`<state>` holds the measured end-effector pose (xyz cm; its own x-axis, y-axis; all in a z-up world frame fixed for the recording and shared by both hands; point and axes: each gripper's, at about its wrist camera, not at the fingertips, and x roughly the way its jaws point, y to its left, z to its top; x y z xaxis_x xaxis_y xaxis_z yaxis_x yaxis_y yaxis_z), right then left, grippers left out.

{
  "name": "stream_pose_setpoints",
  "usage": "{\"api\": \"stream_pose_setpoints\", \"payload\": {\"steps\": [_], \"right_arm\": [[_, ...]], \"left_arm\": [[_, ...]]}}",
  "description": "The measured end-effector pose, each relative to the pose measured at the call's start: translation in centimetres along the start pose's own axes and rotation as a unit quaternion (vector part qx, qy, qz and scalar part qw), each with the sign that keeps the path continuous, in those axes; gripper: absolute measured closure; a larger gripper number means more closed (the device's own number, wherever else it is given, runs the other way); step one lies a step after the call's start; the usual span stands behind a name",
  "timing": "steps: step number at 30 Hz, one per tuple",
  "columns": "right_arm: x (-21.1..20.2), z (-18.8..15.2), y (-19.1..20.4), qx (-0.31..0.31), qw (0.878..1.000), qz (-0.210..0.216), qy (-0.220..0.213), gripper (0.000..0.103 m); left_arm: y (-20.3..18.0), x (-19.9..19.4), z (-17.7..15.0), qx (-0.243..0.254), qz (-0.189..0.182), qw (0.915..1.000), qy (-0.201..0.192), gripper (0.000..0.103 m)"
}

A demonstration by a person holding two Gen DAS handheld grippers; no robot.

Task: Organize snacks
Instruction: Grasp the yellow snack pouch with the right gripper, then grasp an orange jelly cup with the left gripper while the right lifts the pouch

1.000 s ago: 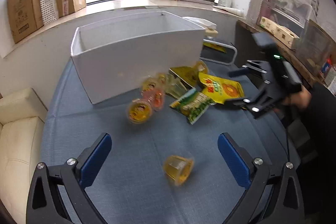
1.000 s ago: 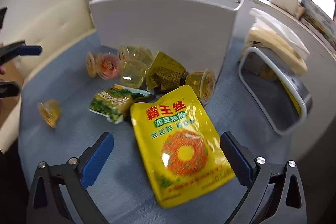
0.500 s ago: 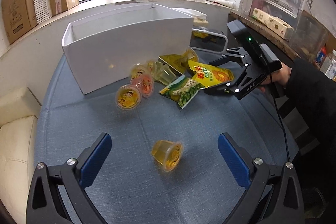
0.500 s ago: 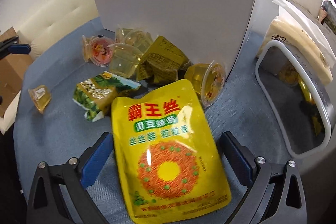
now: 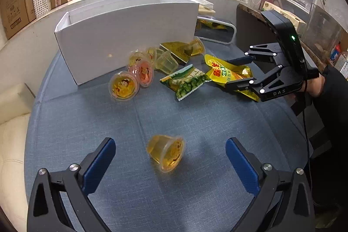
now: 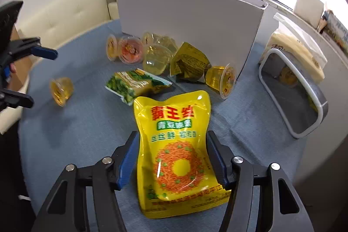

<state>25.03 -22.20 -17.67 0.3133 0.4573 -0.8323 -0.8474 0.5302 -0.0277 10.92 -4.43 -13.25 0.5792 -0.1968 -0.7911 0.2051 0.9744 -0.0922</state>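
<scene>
Two grippers at work: right gripper (image 6: 171,158) is closing on the yellow snack pouch (image 6: 176,145) lying on the blue desk (image 6: 76,127) near the white box (image 6: 187,21), pads at both sides and the pouch buckling, so likely the grasp step; next, lift it and carry it to the box. Left gripper (image 5: 170,163) stands wide apart over a lone jelly cup (image 5: 166,152), not touching. A second ago the right jaws were fully spread and the pouch lay flat.
</scene>
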Motion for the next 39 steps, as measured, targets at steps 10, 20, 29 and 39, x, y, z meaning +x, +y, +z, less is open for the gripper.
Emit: {"api": "stream_pose_setpoints", "payload": {"steps": [10,20,29,39], "right_arm": [[1.9,-0.3,-0.3,0.012,1.000,0.000,0.008,0.013],[-2.0,-1.2,3.8,0.027,0.999,-0.017,-0.016,0.043],[-6.0,-1.3,6.2,0.110,0.992,-0.051,-0.041,0.051],[-8.3,-2.6,8.3,0.176,0.980,-0.046,-0.074,0.051]], "left_arm": [[0.8,-1.3,-0.2,-0.011,-0.001,0.9999,-0.011,0.000],[0.6,0.2,-0.3,-0.005,-0.004,1.0000,-0.001,0.000],[0.7,1.6,-0.7,-0.007,-0.006,0.9999,0.010,0.000],[1.5,4.0,-0.8,-0.026,-0.020,0.9990,0.031,0.004]]}}
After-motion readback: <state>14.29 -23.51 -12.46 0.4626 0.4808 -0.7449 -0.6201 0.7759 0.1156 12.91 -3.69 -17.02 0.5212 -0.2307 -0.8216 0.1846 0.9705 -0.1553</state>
